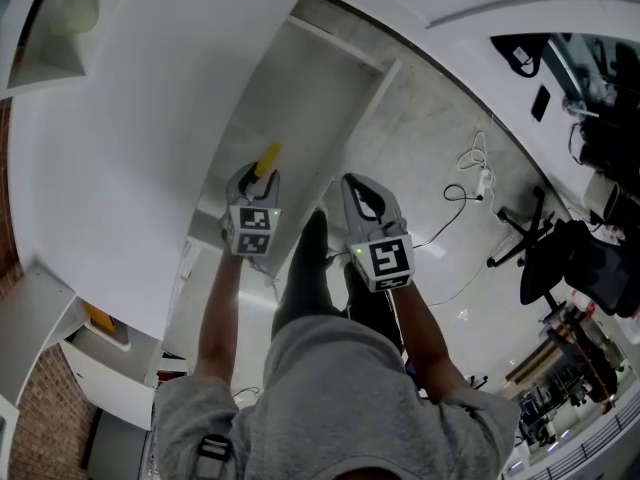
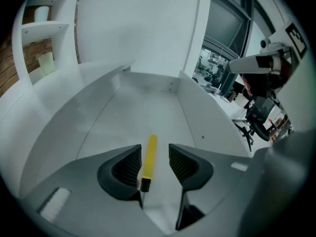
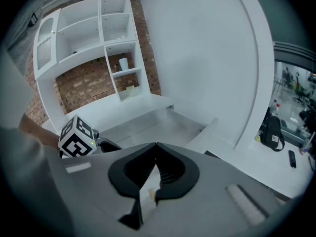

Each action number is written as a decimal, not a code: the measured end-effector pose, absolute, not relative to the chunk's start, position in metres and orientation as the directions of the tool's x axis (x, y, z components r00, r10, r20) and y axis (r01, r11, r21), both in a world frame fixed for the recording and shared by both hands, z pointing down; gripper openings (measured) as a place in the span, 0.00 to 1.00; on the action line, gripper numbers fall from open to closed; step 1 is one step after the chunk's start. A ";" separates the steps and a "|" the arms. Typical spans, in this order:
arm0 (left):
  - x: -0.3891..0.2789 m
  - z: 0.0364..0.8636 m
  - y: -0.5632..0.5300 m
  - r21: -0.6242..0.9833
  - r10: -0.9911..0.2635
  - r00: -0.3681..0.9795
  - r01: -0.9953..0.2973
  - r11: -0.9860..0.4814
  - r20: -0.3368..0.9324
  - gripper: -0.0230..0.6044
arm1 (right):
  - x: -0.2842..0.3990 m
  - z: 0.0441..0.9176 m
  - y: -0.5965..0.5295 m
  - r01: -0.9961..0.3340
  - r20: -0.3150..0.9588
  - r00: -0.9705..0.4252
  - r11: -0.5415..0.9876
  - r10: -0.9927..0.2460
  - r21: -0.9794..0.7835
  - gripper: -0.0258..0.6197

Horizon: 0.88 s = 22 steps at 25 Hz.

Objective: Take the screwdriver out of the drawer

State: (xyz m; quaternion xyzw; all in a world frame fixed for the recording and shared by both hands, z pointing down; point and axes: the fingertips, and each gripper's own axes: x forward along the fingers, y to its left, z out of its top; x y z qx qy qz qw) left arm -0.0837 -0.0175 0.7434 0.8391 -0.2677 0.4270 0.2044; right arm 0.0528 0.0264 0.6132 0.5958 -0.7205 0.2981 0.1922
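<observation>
Your left gripper (image 2: 154, 149) hangs over the open drawer (image 2: 143, 107), fingers (image 2: 129, 166) spread either side of the yellow-handled screwdriver (image 2: 150, 154) on the drawer floor, ready to close. Your right gripper (image 3: 156, 149) waits closed and empty.

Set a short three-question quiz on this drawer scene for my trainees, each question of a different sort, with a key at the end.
1. True or false: the left gripper is clamped on the screwdriver.
2. What colour is the screwdriver's handle? A red; B yellow; C blue.
3. Fill in: the right gripper has its jaws ____.
Key: 1 false: its jaws stand apart, with the screwdriver lying between them on the drawer floor. 2 B. 3 shut, with nothing between them.
</observation>
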 end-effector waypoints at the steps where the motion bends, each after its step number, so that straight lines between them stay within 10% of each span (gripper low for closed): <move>1: -0.084 0.750 -0.017 0.114 -0.268 0.485 -0.622 -0.775 0.832 0.34 | 0.054 0.615 0.028 -0.973 0.636 -0.213 0.105 -0.742 -0.204 0.04; 22: -0.093 0.804 -0.014 0.024 -0.265 0.371 -0.618 -0.786 0.890 0.17 | 0.067 0.633 0.042 -0.973 0.661 -0.190 0.047 -0.726 -0.227 0.04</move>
